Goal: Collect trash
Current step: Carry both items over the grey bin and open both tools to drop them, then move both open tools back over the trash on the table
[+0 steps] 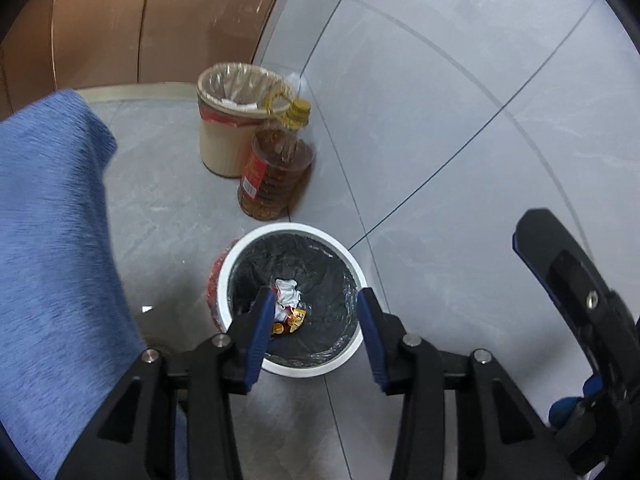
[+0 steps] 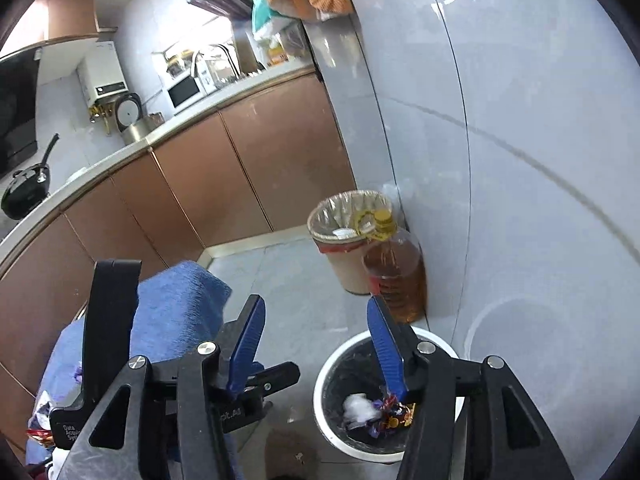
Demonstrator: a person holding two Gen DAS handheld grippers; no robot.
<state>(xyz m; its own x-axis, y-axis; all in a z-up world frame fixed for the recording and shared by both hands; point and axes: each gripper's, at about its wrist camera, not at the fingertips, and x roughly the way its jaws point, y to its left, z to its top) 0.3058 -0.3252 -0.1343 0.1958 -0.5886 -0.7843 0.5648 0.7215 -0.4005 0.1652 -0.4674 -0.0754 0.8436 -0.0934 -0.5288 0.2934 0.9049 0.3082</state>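
Observation:
A white trash bin with a dark liner stands on the floor; it also shows in the right wrist view. Inside lie crumpled white paper and a red-and-yellow wrapper, also seen in the right wrist view as paper and wrapper. My left gripper is open and empty, hovering above the bin's mouth. My right gripper is open and empty, held above the bin's left rim. Its body shows at the right of the left wrist view.
A beige bin with a clear liner and a bottle of amber oil stand against the tiled wall. Brown cabinets run along the left. A blue cloth covers something at the left.

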